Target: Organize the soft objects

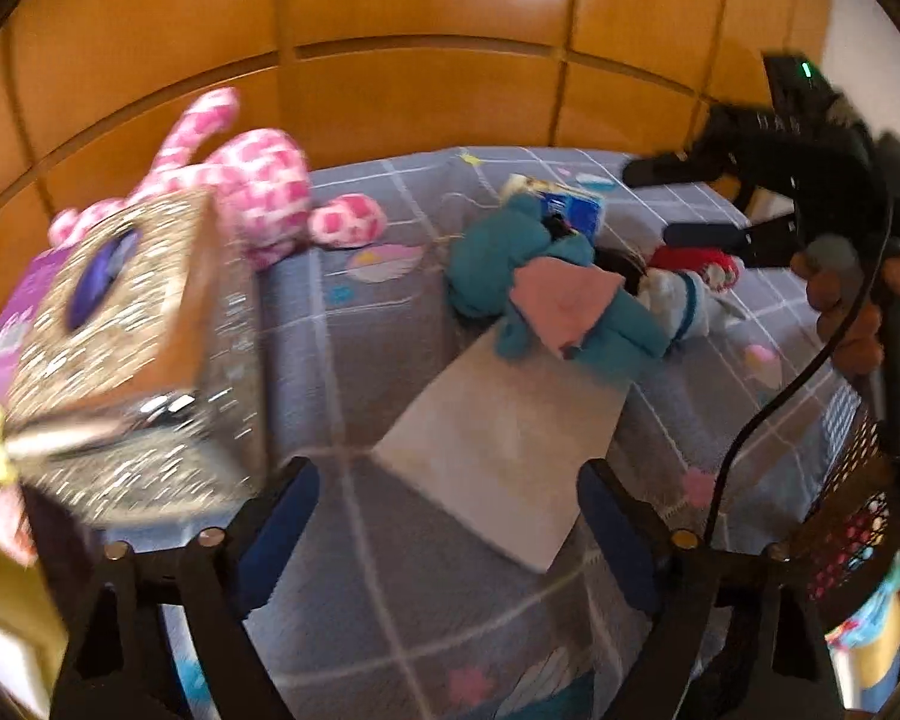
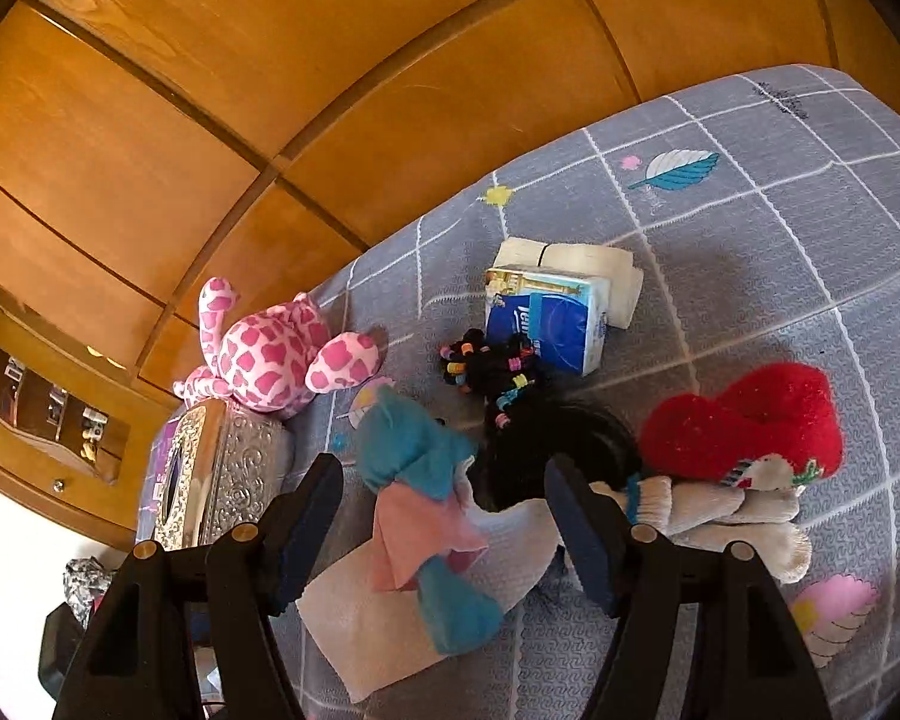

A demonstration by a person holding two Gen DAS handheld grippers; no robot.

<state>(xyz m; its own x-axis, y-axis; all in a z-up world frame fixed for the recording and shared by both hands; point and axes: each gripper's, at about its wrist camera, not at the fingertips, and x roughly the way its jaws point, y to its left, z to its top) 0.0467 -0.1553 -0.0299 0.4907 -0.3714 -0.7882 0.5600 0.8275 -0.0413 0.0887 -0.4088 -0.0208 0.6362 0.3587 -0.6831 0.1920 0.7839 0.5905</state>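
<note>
Bed (image 2: 750,192) is cluttered; sorting looks barely begun, in my judgement. Soft things lie in a loose heap mid-bed: teal cloth (image 2: 414,450) with pink cloth (image 2: 414,522) on it, both over a pale towel (image 2: 360,618); black hair piece (image 2: 546,444) touching them at 3 o'clock; socks (image 2: 720,510) and red plush (image 2: 762,420) farther toward 3 o'clock. Tissue pack (image 2: 546,318) sits at 12 o'clock of the heap, pink spotted plush (image 2: 276,354) at 10 o'clock against the silver box (image 2: 222,468). Right gripper (image 2: 444,516) hangs over the cloths, jaws apart, gripping nothing. Left gripper (image 1: 450,516) is spread wide above the towel (image 1: 498,450), empty. Nothing yet grouped or folded.
</note>
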